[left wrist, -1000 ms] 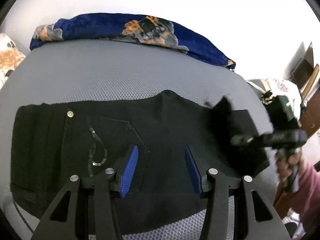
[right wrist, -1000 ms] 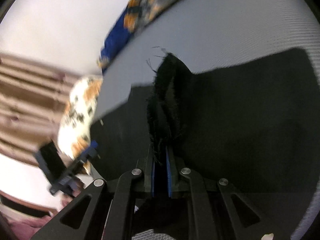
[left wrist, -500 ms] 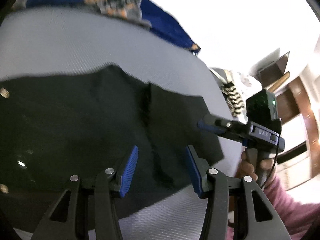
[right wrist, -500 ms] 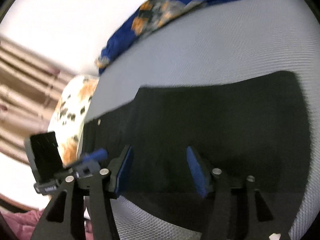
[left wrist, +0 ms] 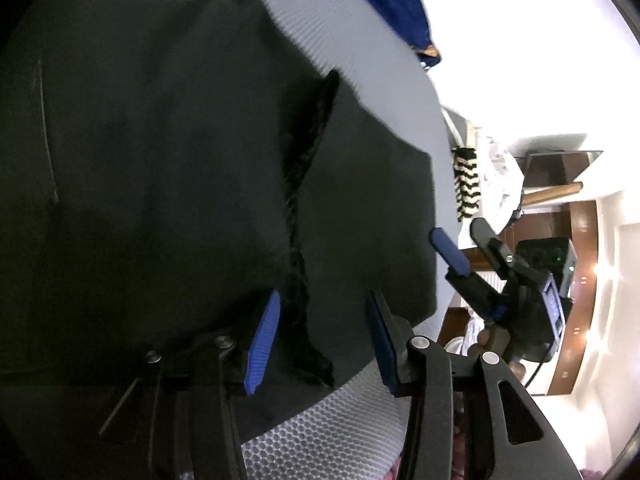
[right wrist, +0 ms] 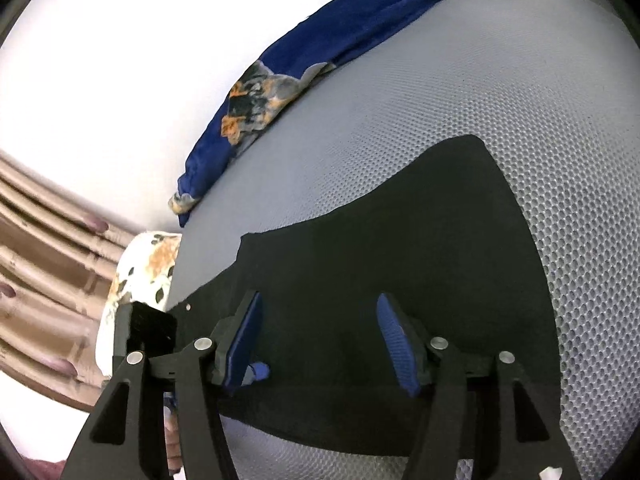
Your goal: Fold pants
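The black pants [left wrist: 160,160] lie flat on a grey mesh surface [left wrist: 352,424], with a folded-over part and a frayed edge [left wrist: 308,152] running across them. My left gripper [left wrist: 320,344] is open just above the near end of that frayed edge. My right gripper [right wrist: 320,340] is open and empty over the pants [right wrist: 400,248] near their front edge. The right gripper also shows at the right of the left wrist view [left wrist: 468,248], just off the pants' side edge.
A blue patterned cloth [right wrist: 320,64] lies along the far edge of the grey surface [right wrist: 480,80]. A floral pillow [right wrist: 140,276] and brown curtains [right wrist: 40,260] are at the left. Wooden furniture [left wrist: 576,248] stands beyond the surface's right side.
My right gripper let go of the frayed pant edge, opened, and drew back. The folded part now lies flat. My left gripper swung right and closer toward the frayed edge.
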